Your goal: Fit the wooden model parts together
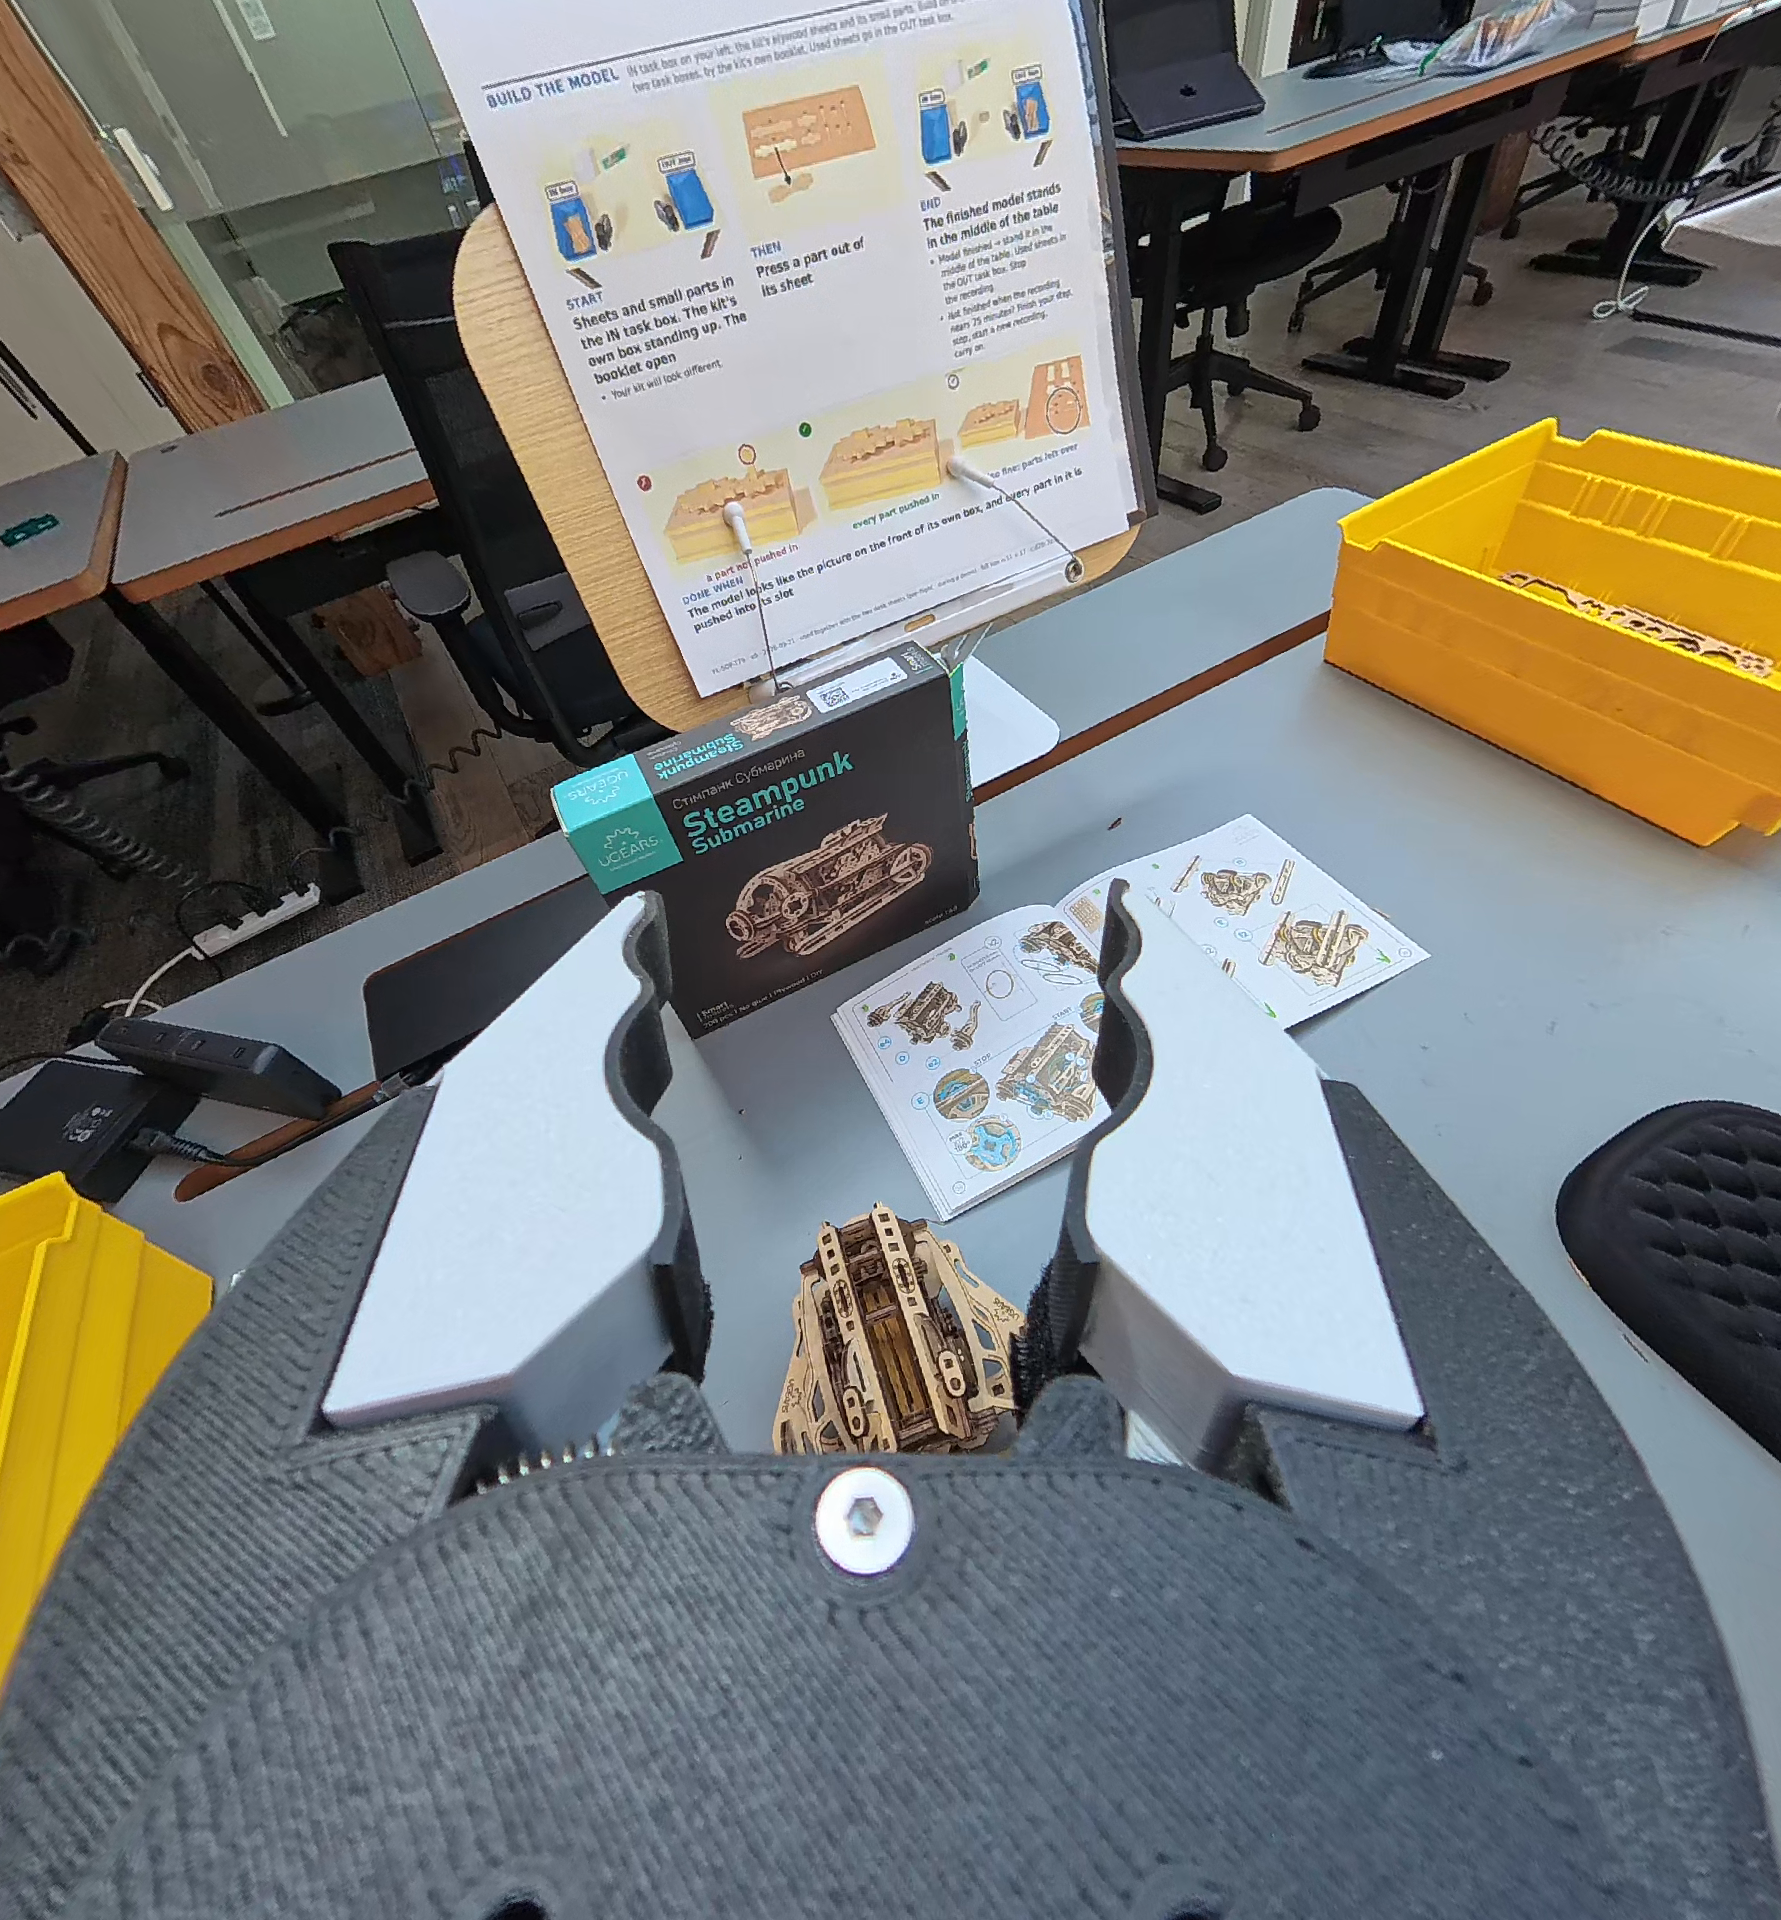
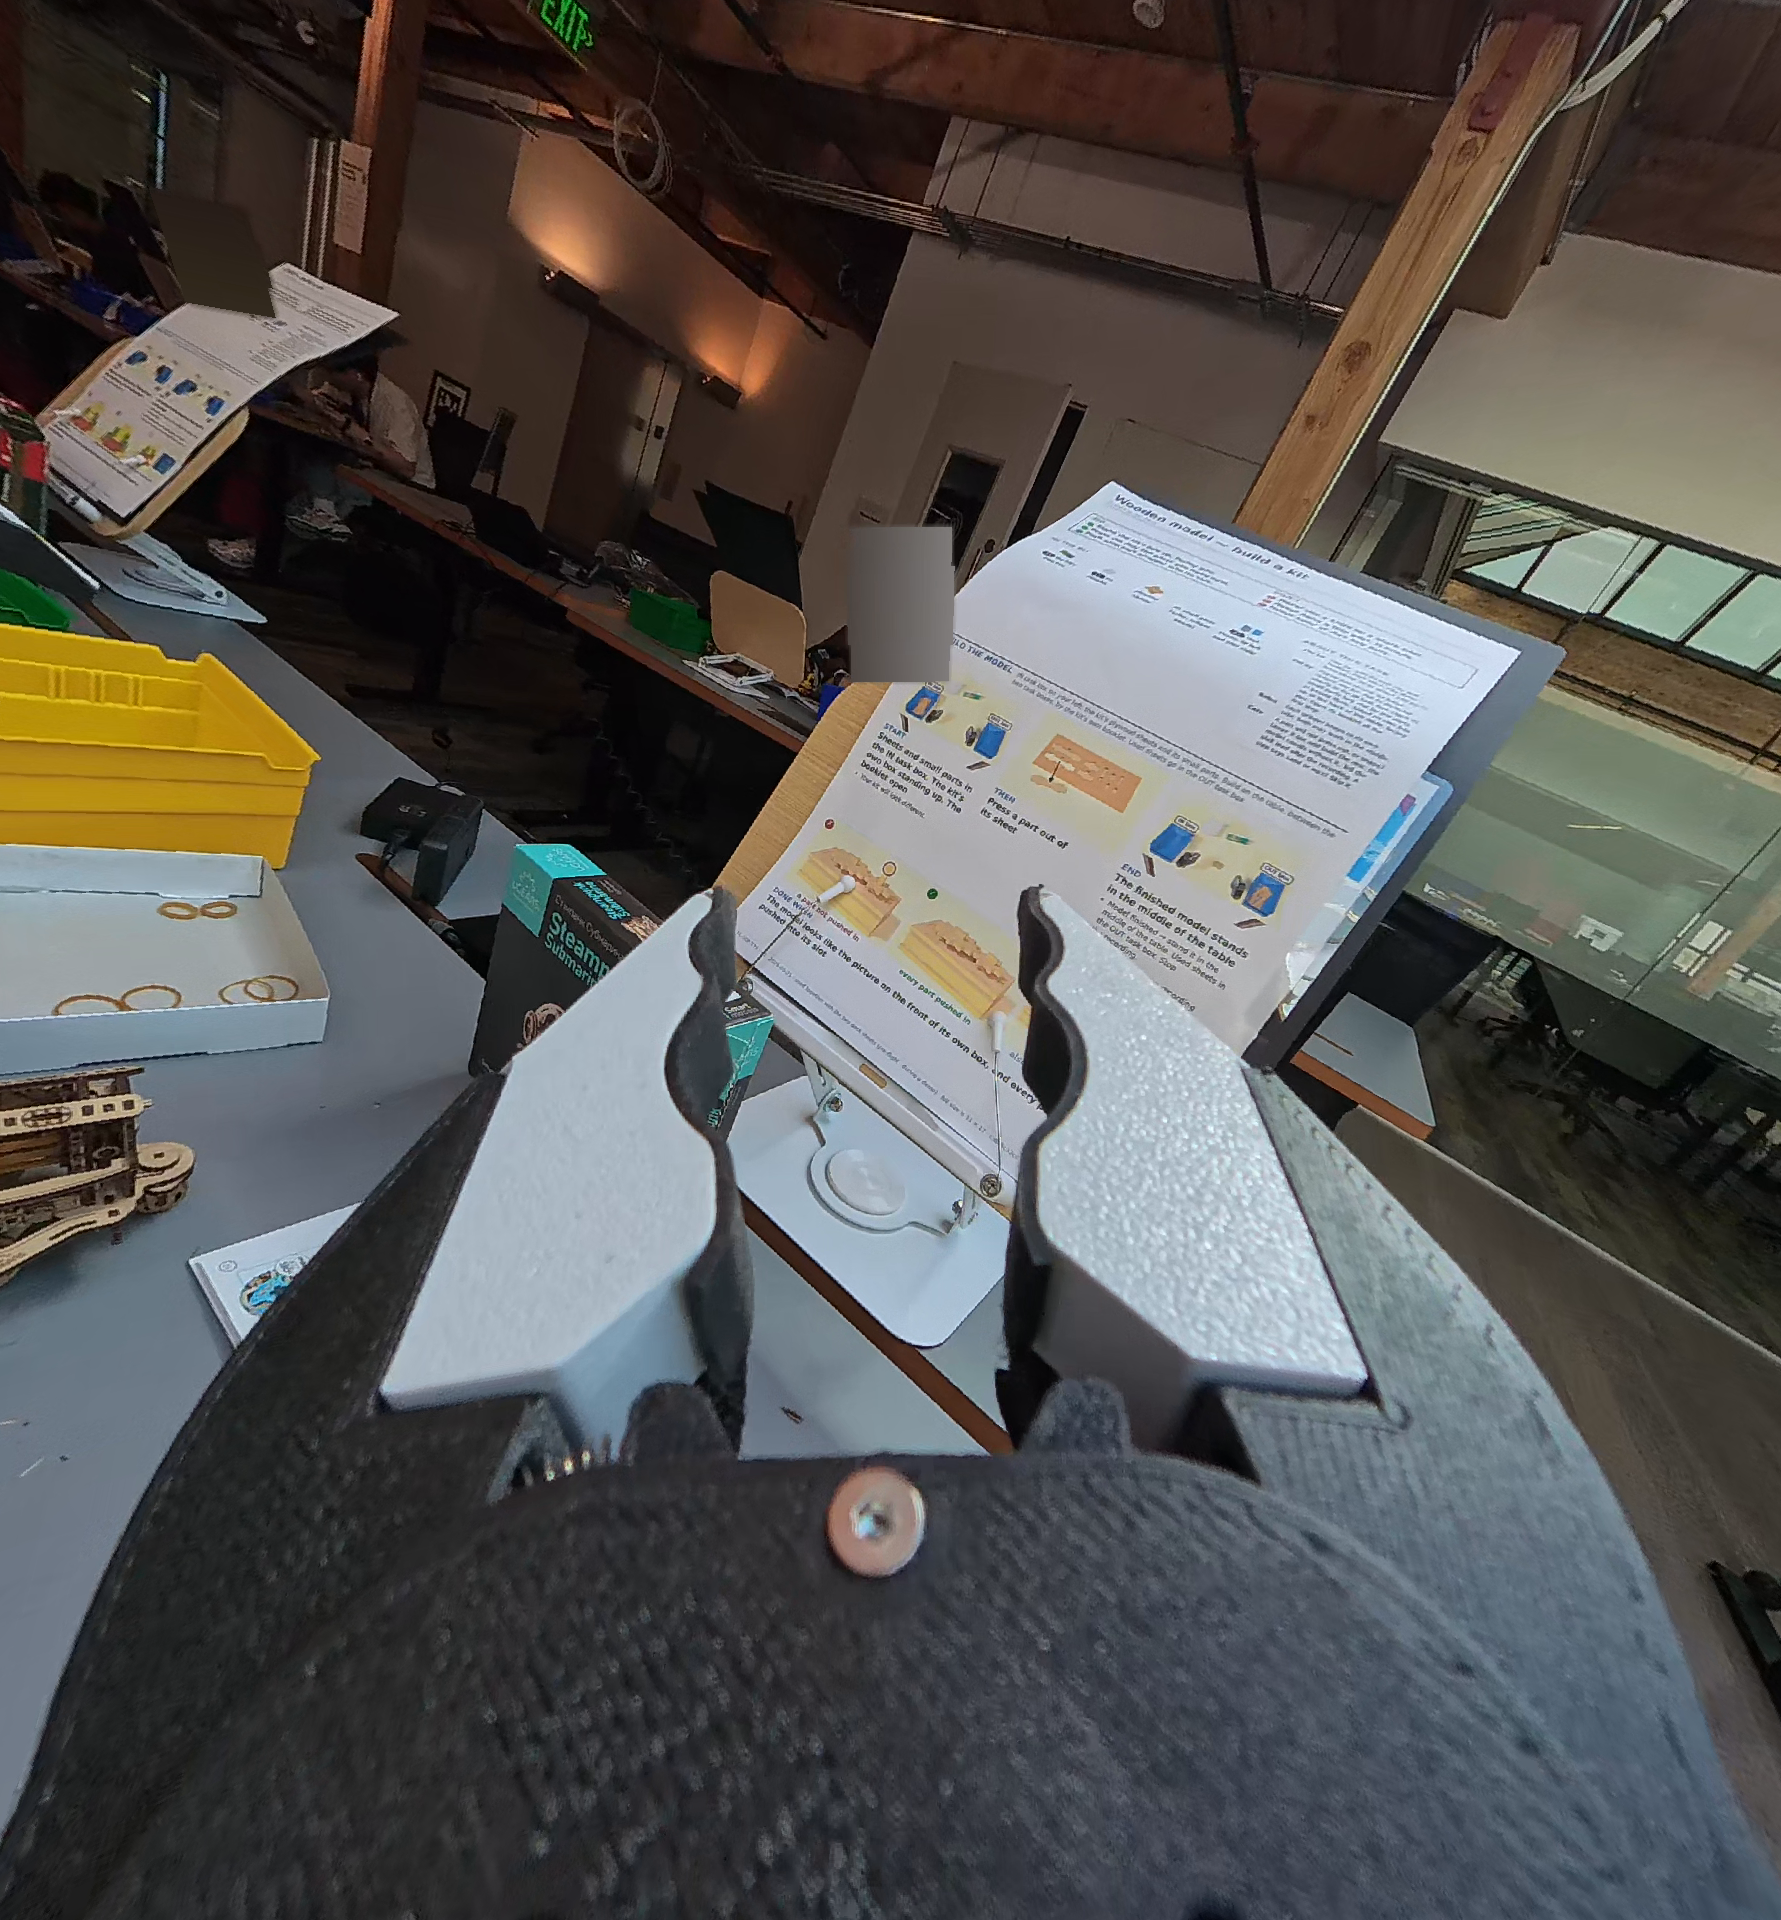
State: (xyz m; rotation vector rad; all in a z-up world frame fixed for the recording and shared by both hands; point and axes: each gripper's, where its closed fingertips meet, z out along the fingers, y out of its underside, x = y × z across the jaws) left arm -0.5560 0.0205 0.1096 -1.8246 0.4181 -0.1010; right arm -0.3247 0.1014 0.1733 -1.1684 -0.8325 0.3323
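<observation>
Grey tabletop (image 1: 1488, 1039) fills the scene, in an open workshop of desks and wooden beams. Taking the dark kit box (image 1: 792, 862) as landmark: nearest me, in front of the box, the half-built wooden model (image 1: 891, 1340) rests on the table, low between the bases of my left tongs (image 1: 881, 914). Those tongs are spread wide, their pads clear of the model, gripping nothing. My right tongs (image 2: 870, 914) are raised and parted less widely, also bare. Right of the box, an open instruction booklet (image 1: 1125, 1039) lies flat, showing assembly drawings. The box stands upright, with teal lettering and a picture of the model. Behind it, a printed instruction sheet (image 1: 813, 312) leans on a wooden stand. Far right of the box is a yellow bin (image 1: 1592, 644) holding a plywood sheet; left of the box, a white tray (image 2: 127, 956) holds rubber bands.
</observation>
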